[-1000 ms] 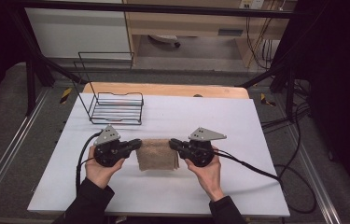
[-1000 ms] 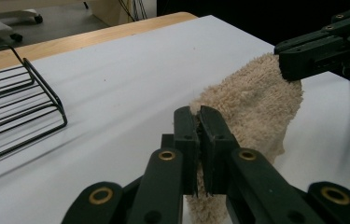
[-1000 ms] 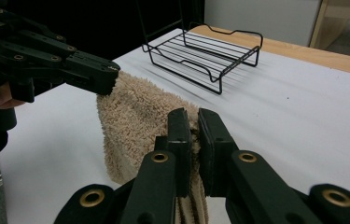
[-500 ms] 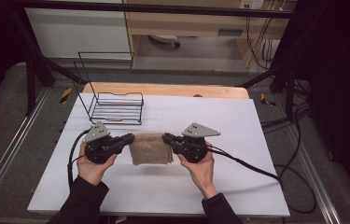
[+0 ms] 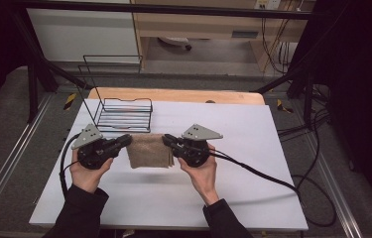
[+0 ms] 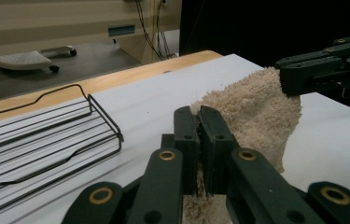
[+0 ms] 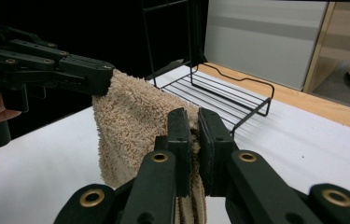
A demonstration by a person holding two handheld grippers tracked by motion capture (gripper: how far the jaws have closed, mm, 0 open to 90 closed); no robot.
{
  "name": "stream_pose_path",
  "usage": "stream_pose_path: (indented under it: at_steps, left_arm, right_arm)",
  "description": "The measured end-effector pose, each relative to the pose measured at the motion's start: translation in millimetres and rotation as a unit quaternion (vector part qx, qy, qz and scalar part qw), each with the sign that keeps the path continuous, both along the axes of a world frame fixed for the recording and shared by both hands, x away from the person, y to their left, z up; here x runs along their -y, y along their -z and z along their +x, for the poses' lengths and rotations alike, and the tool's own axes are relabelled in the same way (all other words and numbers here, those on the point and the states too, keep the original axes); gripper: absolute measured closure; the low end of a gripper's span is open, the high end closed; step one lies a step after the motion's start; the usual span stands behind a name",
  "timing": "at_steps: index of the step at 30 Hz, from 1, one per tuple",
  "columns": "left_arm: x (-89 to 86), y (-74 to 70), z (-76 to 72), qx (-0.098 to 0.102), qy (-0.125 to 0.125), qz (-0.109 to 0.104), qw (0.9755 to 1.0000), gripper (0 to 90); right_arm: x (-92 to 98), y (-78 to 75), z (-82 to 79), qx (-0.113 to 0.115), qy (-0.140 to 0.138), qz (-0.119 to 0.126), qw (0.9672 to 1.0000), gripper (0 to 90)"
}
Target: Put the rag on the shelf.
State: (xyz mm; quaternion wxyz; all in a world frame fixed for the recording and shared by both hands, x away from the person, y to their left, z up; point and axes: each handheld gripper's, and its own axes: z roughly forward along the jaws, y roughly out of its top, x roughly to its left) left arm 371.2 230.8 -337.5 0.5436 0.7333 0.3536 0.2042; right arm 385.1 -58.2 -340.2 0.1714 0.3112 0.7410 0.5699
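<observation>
The beige towel [image 5: 148,150], soft, light and floppy, hung folded just above the white surface [image 5: 253,144], its top corners clamped by the left gripper [image 5: 124,142] and right gripper [image 5: 168,143], jaws pinched shut on cloth.

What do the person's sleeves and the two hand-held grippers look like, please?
Both sleeves are dark, nearly black. The left hand-held gripper and the right hand-held gripper are black, each topped by a grey three-cornered plate. A black cable trails from each. In the gripper views, the jaws are flat black bars on linkage arms with brass-coloured pivot rings.
</observation>
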Motion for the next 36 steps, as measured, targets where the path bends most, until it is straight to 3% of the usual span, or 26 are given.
stream_pose_path:
  at_steps: [12, 25, 36]
  left_arm:
    - [-26.4, -18.2, 3.7, 0.022, -0.006, -0.018, 0.9996, 86.1]
    - [-47.1, -32.3, 8.8, 0.034, -0.016, -0.027, 0.9989, 86.1]
    - [-62.3, -48.0, 14.6, 0.054, -0.032, -0.039, 0.9972, 86.1]
  right_arm:
    - [-21.4, -16.5, 6.9, 0.022, -0.007, 0.010, 0.9997, 84.2]
    - [-44.3, -36.1, 15.1, 0.046, -0.009, 0.019, 0.9987, 84.2]
    - [-61.5, -50.3, 24.8, 0.065, -0.007, 0.026, 0.9975, 84.2]
